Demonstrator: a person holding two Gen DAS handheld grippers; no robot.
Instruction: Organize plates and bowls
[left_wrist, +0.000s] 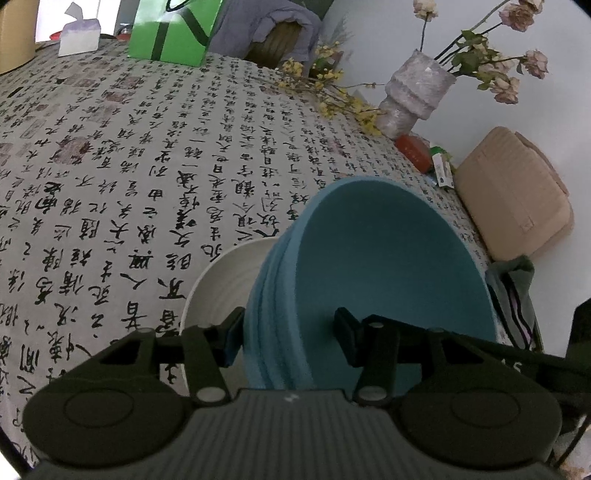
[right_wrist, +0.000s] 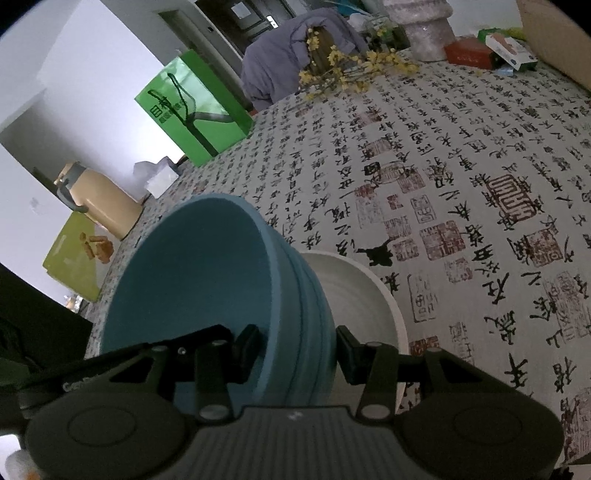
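A blue bowl (left_wrist: 388, 258) with a ribbed outer wall sits tilted inside a wider white bowl (left_wrist: 221, 280) on the calligraphy tablecloth (left_wrist: 129, 166). My left gripper (left_wrist: 288, 332) straddles one side of the blue bowl's wall, one pad against the ribbed outside and the other inside, and is shut on it. In the right wrist view the same blue bowl (right_wrist: 192, 266) leans over the white bowl (right_wrist: 354, 295). My right gripper (right_wrist: 295, 347) is shut on the opposite side of the wall, one pad inside and one outside. The bowls' bases are hidden behind the grippers.
A green paper bag (left_wrist: 173, 29), a tissue pack (left_wrist: 79, 37) and a chair draped in grey cloth (left_wrist: 273, 29) stand at the far edge. A stone vase of flowers (left_wrist: 413, 92), small boxes (left_wrist: 417, 149) and a cardboard box (left_wrist: 513, 195) line the right side. A beige jug (right_wrist: 99, 199) stands in the right wrist view.
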